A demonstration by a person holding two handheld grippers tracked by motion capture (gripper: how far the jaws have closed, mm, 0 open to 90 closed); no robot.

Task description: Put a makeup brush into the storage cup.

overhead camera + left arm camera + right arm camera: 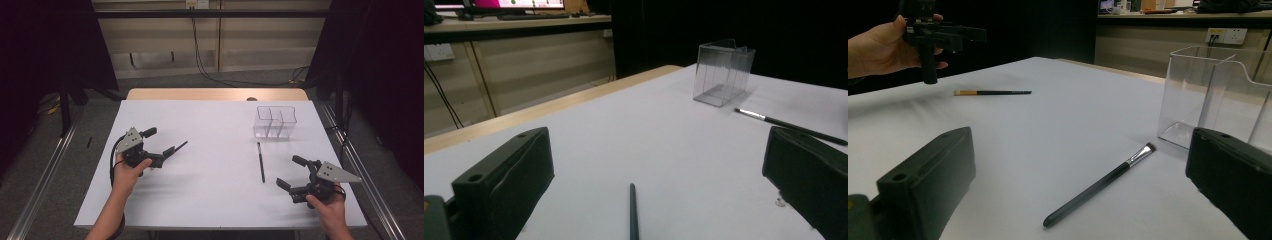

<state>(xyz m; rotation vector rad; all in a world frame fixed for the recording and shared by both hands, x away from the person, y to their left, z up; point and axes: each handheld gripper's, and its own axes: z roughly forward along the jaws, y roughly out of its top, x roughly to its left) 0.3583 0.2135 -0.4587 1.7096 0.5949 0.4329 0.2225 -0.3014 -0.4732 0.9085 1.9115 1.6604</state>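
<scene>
A lab-style recording room: a tabletop [215,145] under a plain white cover stands inside a frame of metal rails [45,170], with black curtains [380,60] hung at both sides. Cables [200,55] trail down the pale panelled wall [165,35] behind it and across the grey floor [90,125]. In the left gripper view a lit monitor [504,4] sits on a long wooden counter [524,22] with a wall socket [439,51] beneath; the right gripper view shows another socket [1226,35] under a cluttered counter [1183,15].
</scene>
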